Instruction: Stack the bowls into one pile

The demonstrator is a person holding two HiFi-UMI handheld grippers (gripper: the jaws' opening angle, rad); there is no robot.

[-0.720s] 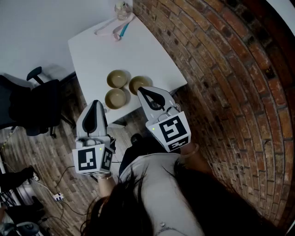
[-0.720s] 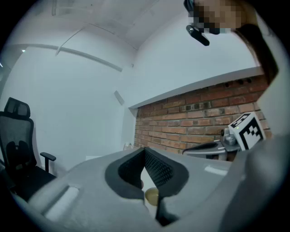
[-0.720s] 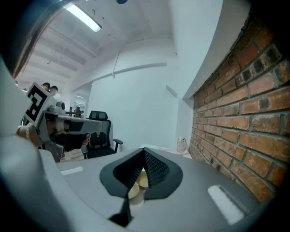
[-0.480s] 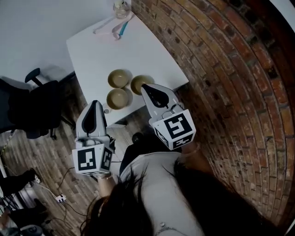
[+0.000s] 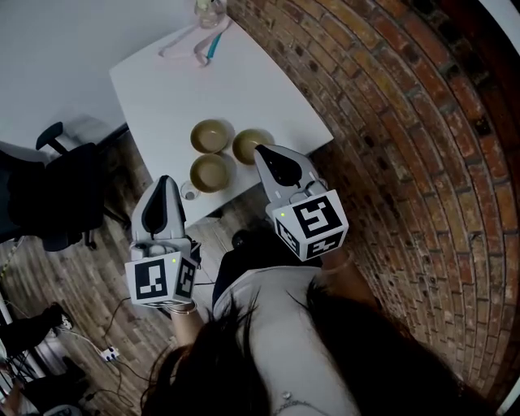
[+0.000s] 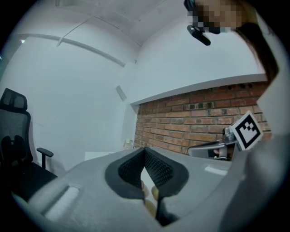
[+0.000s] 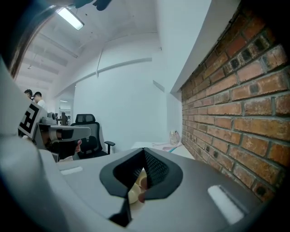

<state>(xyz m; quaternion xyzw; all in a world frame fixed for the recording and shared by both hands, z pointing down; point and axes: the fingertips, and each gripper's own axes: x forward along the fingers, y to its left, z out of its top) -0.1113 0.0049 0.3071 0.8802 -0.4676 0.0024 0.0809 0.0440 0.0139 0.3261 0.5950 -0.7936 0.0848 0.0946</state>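
Observation:
Three tan bowls stand apart on the near end of a white table point(image 5: 162, 89): one at the back point(image 5: 210, 135), one in front of it point(image 5: 210, 171), one to the right point(image 5: 247, 145). My left gripper point(image 5: 164, 182) hovers off the table's near edge, left of the front bowl, jaws shut and empty. My right gripper point(image 5: 262, 151) reaches over the near edge beside the right bowl, also shut with nothing in it. The left gripper view shows the left gripper point(image 6: 145, 150) with its pads meeting, and bits of the bowls below. The right gripper point(image 7: 144, 150) looks the same in its own view.
A glass jar point(image 5: 210, 10) and a pink and teal item point(image 5: 192, 44) lie at the table's far end. A black office chair point(image 5: 49, 187) stands left of the table. A brick wall point(image 5: 390, 122) runs along the right side. Cables and a power strip point(image 5: 104, 353) lie on the floor.
The right gripper has shifted a little right and forward toward the right bowl. The left gripper has hardly moved. The bowls stay where they were.

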